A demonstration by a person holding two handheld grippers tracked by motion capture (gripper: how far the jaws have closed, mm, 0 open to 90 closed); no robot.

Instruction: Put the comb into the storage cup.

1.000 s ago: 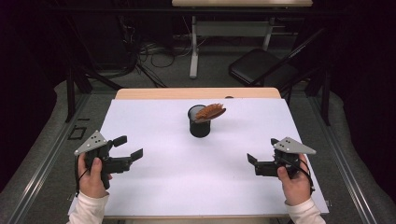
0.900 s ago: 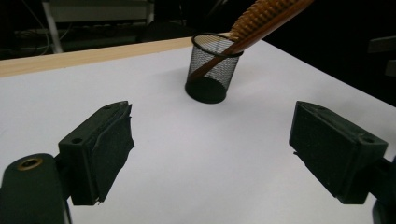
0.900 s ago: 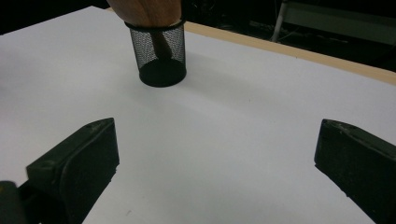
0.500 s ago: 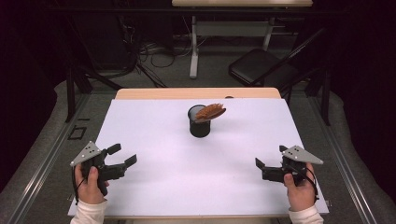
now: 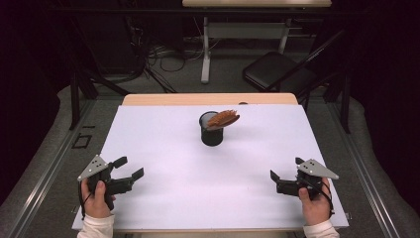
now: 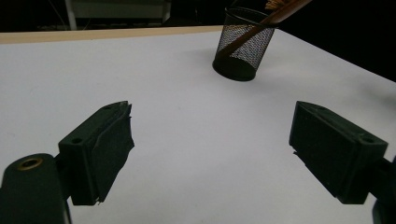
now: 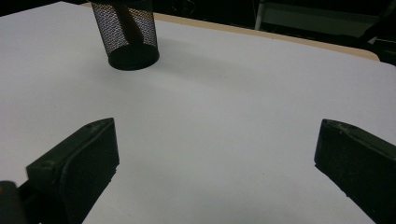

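- Left gripper (image 5: pixel 130 168): held in the left hand (image 5: pixel 95 198) at the near left of the table (image 5: pixel 163 139); jaws stand apart with nothing between them; in the left gripper view (image 6: pixel 210 144) they frame bare white table with the cup beyond
- Right gripper (image 5: pixel 283 174): held in the right hand (image 5: pixel 313 203) at the near right of the table; jaws stand apart and hold nothing; in the right gripper view (image 7: pixel 215 163) white table lies between them
- Cup (image 5: pixel 211 130): black mesh, round, upright, on the far middle of the table, well apart from both grippers; seen at upper right in the left gripper view (image 6: pixel 240 44) and at upper left in the right gripper view (image 7: pixel 128 35)
- Brush (image 5: pixel 223 118): brown, standing slanted in the cup, its wide end over the rim toward the right in the high view; its stem runs down inside the mesh in the left gripper view (image 6: pixel 254 30); what kind of tool it is cannot be told for sure
- Table: white top with a wooden strip along the far edge
- Chair (image 5: pixel 277 74): black, folding, on the floor beyond the table at right
- Cables (image 5: pixel 163 54): loose on the floor beyond the table at left
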